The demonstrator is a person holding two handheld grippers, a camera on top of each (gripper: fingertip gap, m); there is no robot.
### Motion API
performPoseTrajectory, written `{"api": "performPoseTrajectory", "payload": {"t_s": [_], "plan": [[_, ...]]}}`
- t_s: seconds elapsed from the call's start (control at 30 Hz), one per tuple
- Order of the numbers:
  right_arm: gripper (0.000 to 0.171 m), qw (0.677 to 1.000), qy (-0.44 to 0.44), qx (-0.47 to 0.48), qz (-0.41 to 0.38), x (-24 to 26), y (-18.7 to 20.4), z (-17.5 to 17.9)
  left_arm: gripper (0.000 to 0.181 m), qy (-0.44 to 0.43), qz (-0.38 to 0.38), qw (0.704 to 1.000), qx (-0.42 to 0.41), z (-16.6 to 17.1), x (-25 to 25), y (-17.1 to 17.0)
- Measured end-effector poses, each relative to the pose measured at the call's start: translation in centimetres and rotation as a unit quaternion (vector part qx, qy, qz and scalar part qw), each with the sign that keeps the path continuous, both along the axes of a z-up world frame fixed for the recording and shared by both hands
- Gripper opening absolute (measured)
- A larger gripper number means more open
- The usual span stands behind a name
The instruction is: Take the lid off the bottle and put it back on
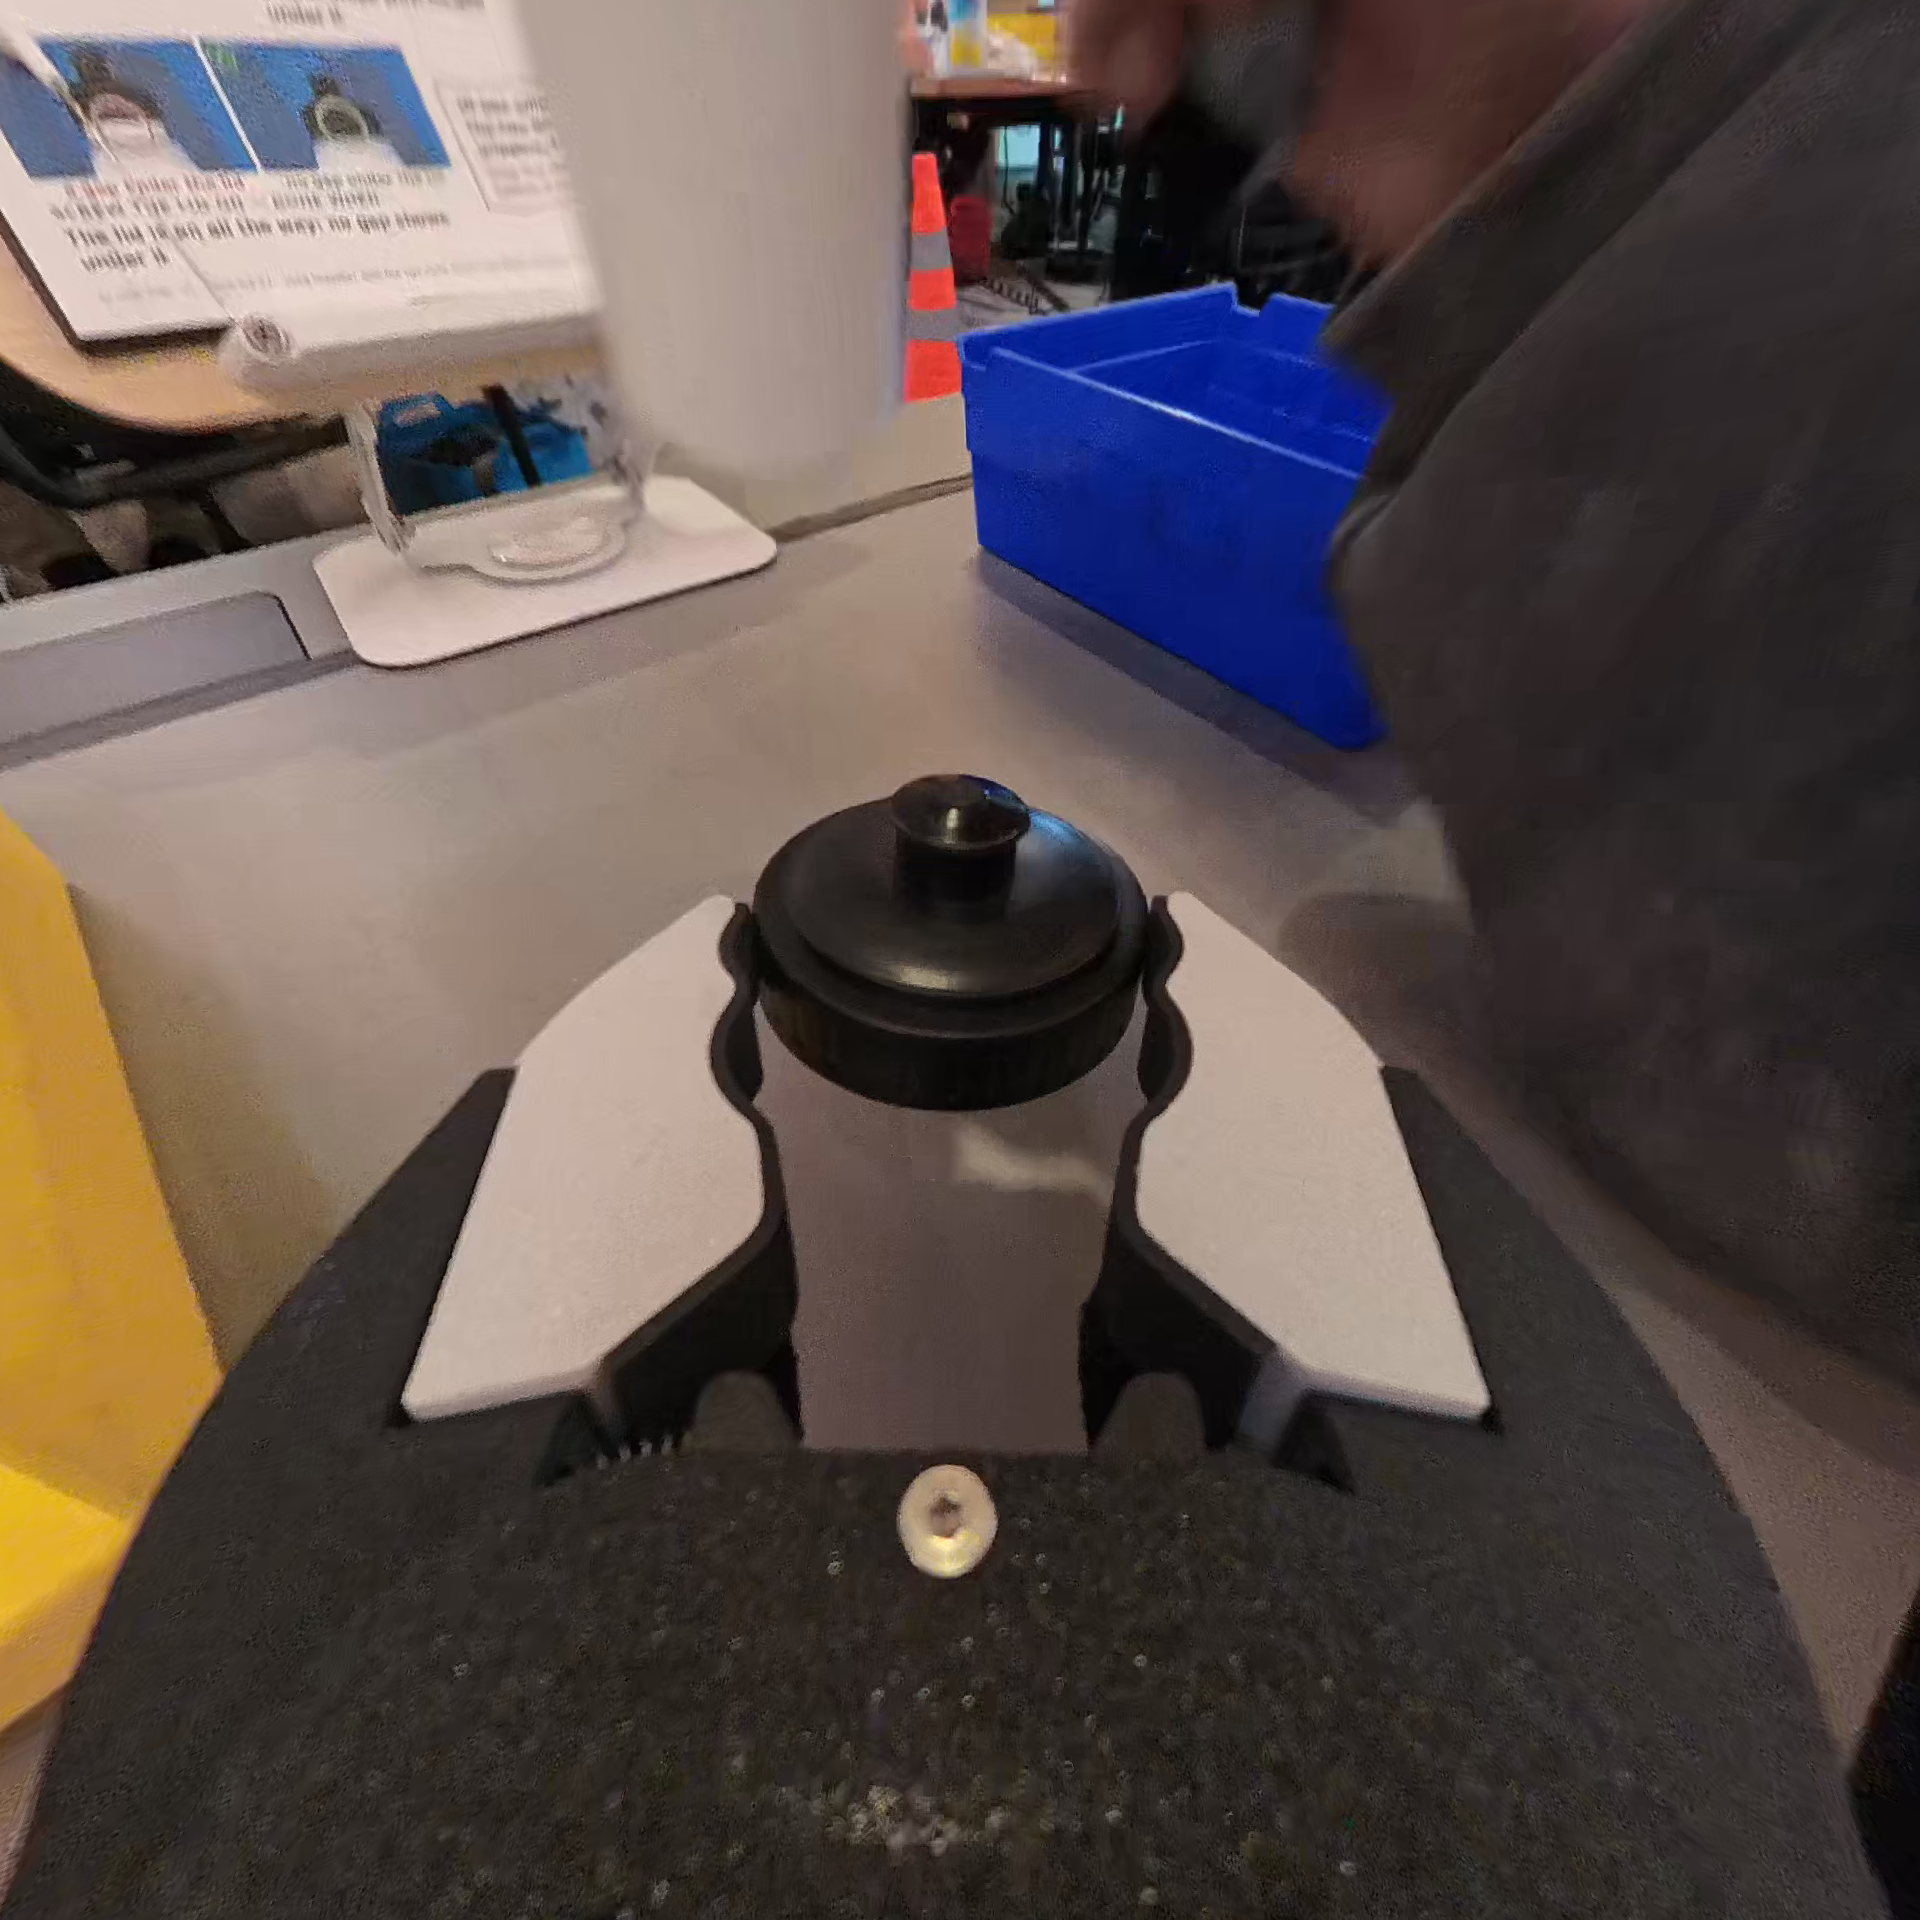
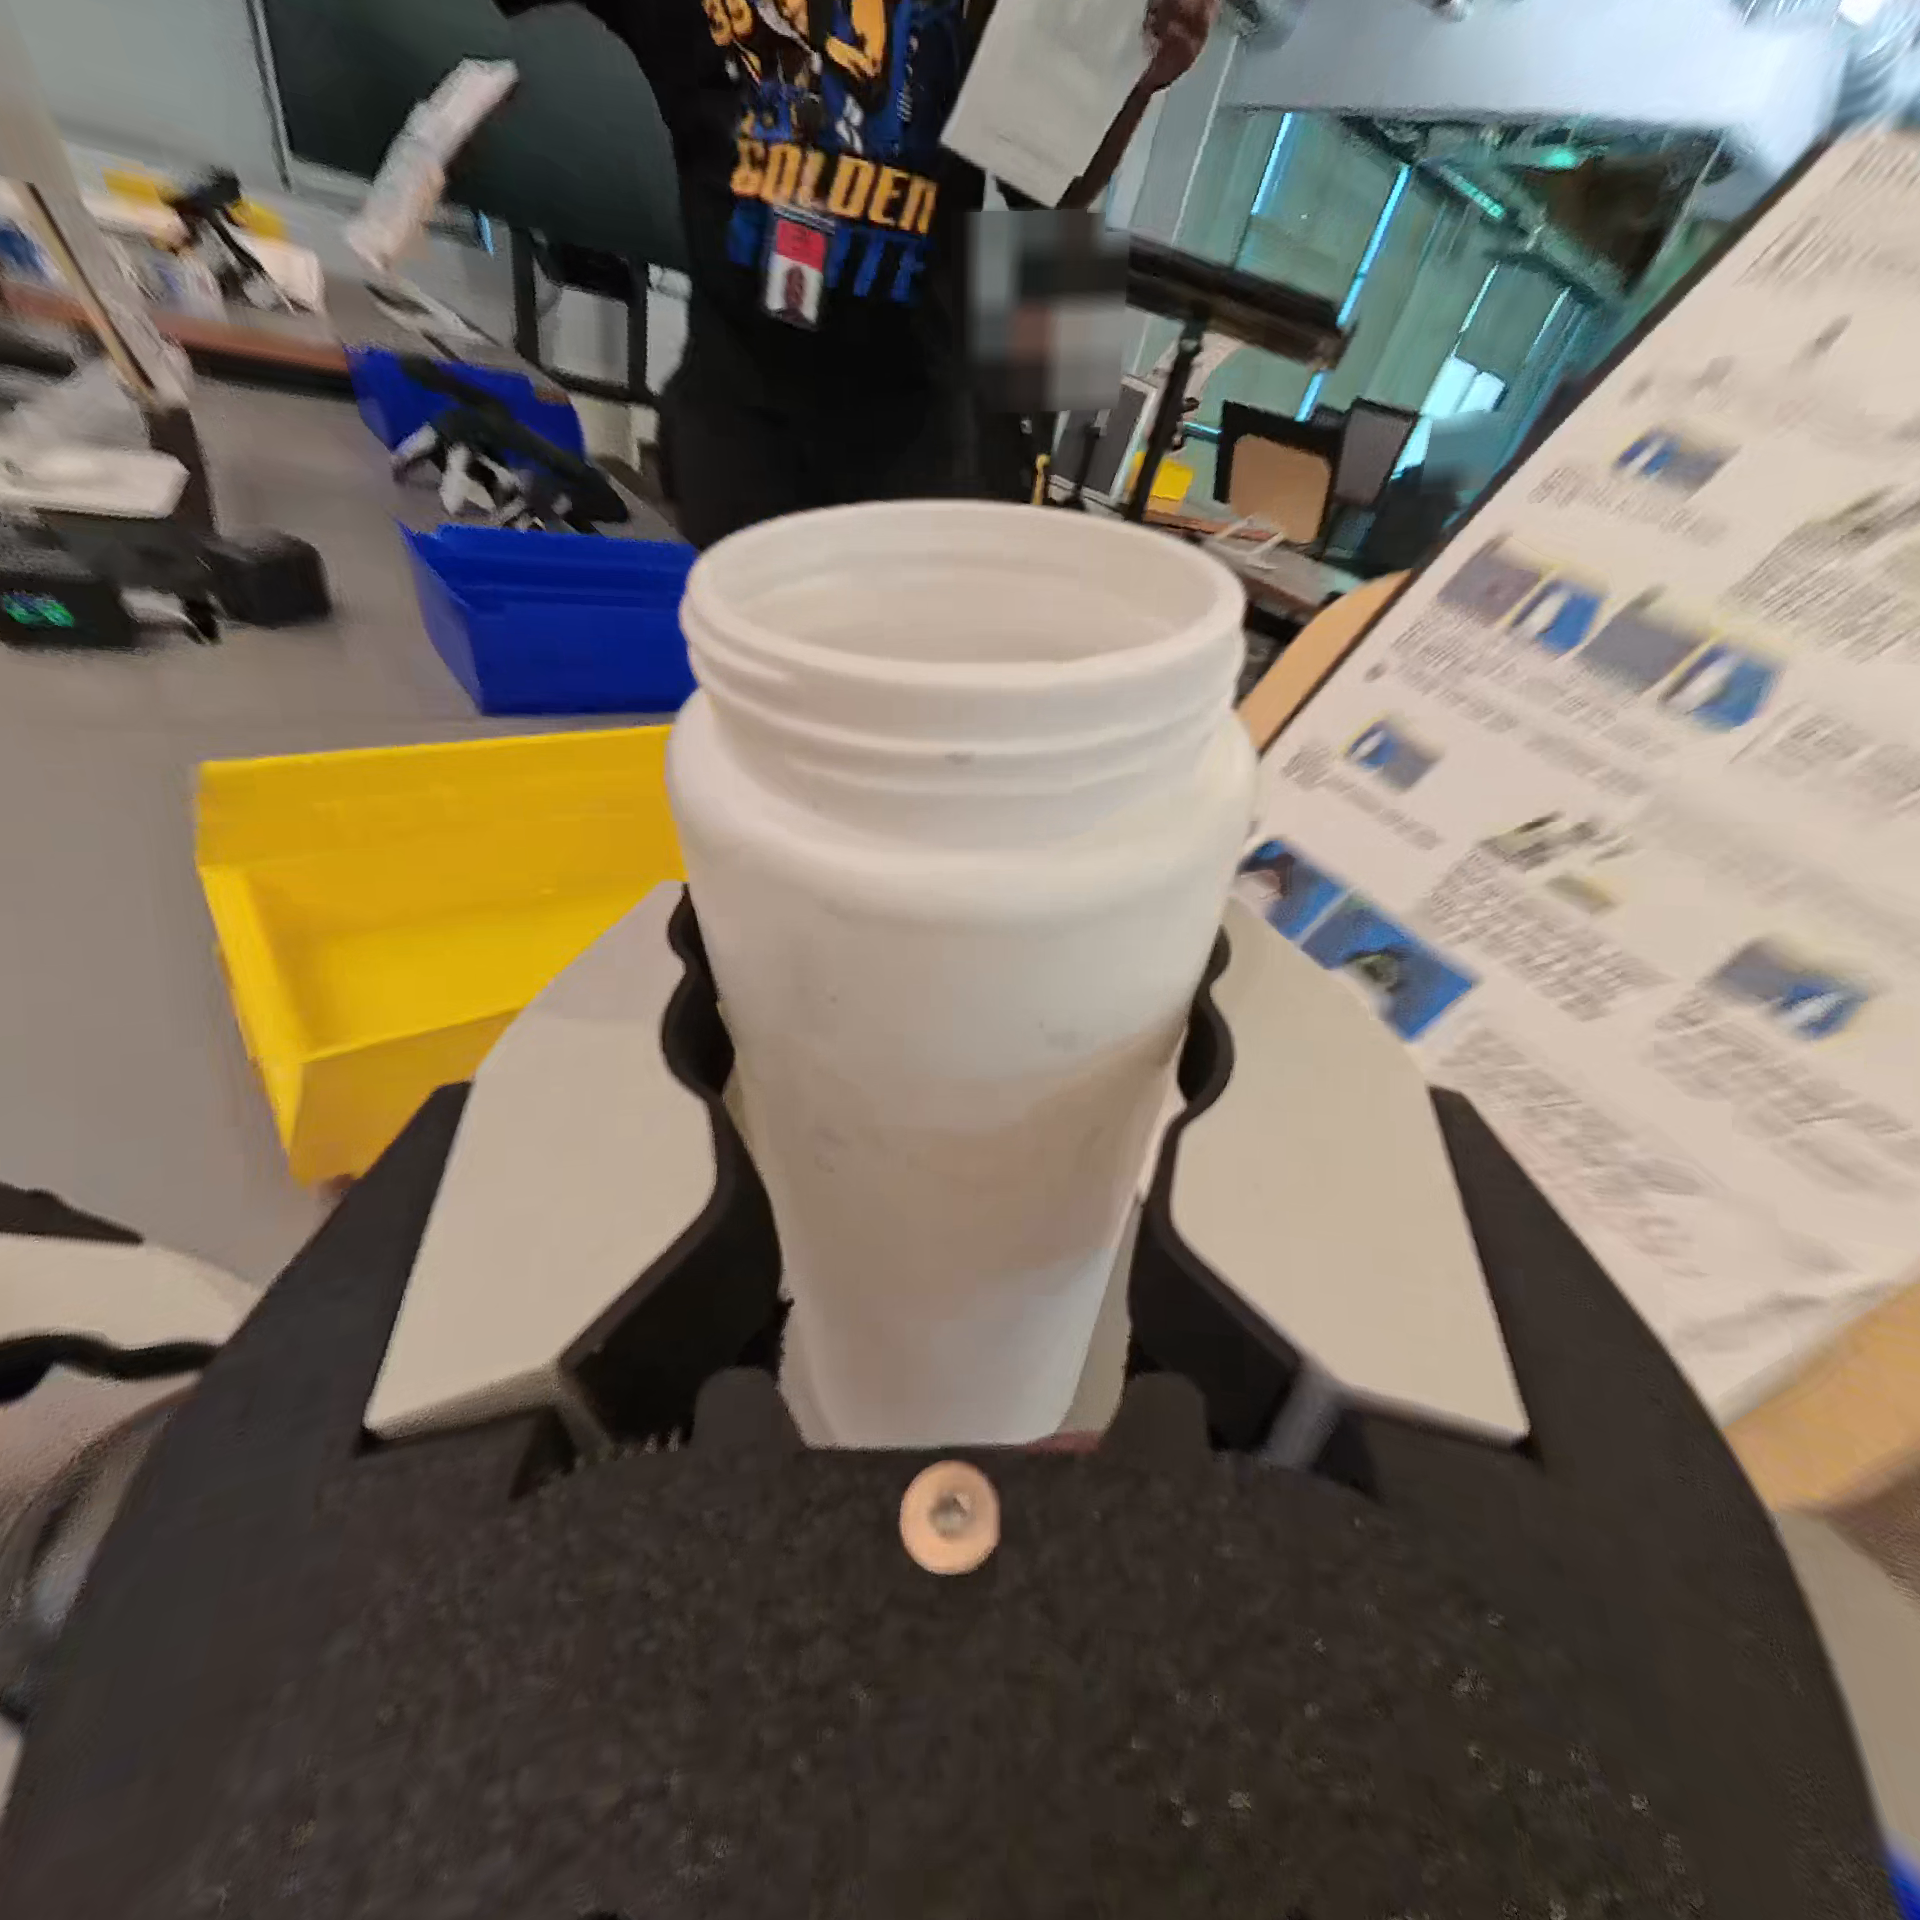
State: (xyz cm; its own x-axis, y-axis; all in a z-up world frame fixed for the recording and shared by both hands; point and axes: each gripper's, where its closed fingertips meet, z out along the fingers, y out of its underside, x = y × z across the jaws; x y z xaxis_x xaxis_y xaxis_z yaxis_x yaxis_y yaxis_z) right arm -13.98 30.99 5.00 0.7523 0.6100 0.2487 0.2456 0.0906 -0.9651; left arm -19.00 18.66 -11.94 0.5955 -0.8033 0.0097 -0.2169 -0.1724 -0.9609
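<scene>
My left gripper (image 1: 951, 925) is shut on a black screw lid (image 1: 935, 997) with a knob on top and holds it above the grey table (image 1: 499, 831). My right gripper (image 2: 951, 935) is shut around the body of a white plastic bottle (image 2: 956, 831), which is upright with its threaded mouth open and no lid on it. In the left wrist view the bottle (image 1: 738, 229) shows as a blurred white cylinder at the top, beyond the lid and apart from it. The dark mass at the right of that view looks like the right gripper (image 1: 1662, 779).
A blue bin (image 1: 1164, 499) stands at the back right and a yellow bin (image 1: 62, 1143) at the left edge; both show in the right wrist view, blue (image 2: 561, 623) and yellow (image 2: 416, 914). An instruction board (image 2: 1610, 831), a clear glass jar (image 1: 509, 488), an orange cone (image 1: 932, 281) and a standing person (image 2: 821, 343) surround the table.
</scene>
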Motion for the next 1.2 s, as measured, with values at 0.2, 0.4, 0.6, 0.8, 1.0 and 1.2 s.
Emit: {"api": "performPoseTrajectory", "payload": {"t_s": [0.2, 0.4, 0.6, 0.8, 1.0, 1.2], "plan": [[0.086, 0.988, -0.095, -0.018, -0.116, 9.9, -3.2, 7.1, 0.070, 0.001, 0.006, 1.000, -0.007, -0.1, -0.2, 0.3], [0.087, 0.921, -0.128, -0.285, -0.234, 24.2, -2.5, 2.6, 0.070, 0.016, -0.009, 1.000, 0.002, -0.4, 0.7, -0.5], [0.087, 0.779, -0.201, -0.527, -0.274, 32.0, -2.7, -11.4, 0.070, 0.015, -0.012, 1.000, -0.005, -0.4, 1.0, -0.5], [0.087, 0.698, -0.236, -0.623, -0.262, 32.6, -2.1, -20.9, 0.070, 0.017, -0.018, 1.000, -0.005, -0.5, 0.9, -0.8], [0.087, 0.672, -0.221, -0.659, -0.256, 32.7, -1.8, -25.6, 0.070, 0.021, -0.009, 1.000, -0.012, -0.8, 0.1, -0.5], [0.094, 0.712, -0.203, -0.622, -0.255, 32.9, -1.1, -25.5, 0.070, 0.010, -0.009, 1.000, -0.022, -0.8, -0.2, 0.0]]}}
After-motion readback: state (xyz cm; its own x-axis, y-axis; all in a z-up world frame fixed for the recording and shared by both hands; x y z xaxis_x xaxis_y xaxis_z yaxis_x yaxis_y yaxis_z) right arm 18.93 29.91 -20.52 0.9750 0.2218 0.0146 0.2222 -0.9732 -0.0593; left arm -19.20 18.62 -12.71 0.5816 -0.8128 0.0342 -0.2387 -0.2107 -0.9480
